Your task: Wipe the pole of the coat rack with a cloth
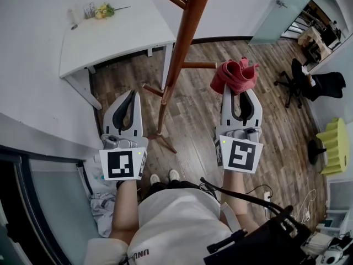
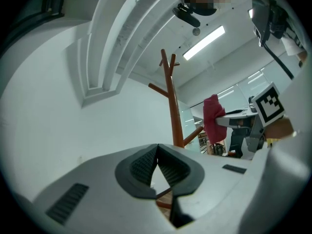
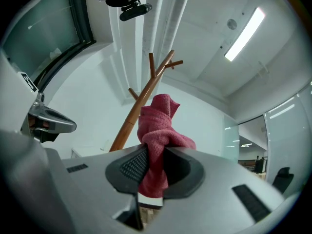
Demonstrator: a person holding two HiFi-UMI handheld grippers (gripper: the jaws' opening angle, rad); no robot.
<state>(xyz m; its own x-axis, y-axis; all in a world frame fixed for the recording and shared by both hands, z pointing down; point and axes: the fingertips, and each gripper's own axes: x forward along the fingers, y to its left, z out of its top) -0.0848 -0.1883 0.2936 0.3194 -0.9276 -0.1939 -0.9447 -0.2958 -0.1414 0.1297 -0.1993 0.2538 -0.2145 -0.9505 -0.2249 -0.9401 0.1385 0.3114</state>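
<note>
right gripper (image 3: 155, 154) jaws clamped on a red cloth (image 3: 158, 126), cloth bunched up above the tips with a tail hanging below the pads. left gripper (image 2: 157, 152) jaws pressed together at the tips, nothing between them. coat rack pole (image 1: 179, 54) stands upright on the wood floor (image 1: 193, 109), between the two grippers in the head view. the cloth is not touching it and sits near, off to the pole's right. from the right jaws the pole lies ahead and to the left, showing just behind the cloth in the right gripper view. from the left jaws it is ahead and slightly right. long axis is vertical, so a wipe likely runs up and down it. the right gripper holds the cloth, so it looks like the one to close in leftward, step judged as approach, wipe not yet begun.
</note>
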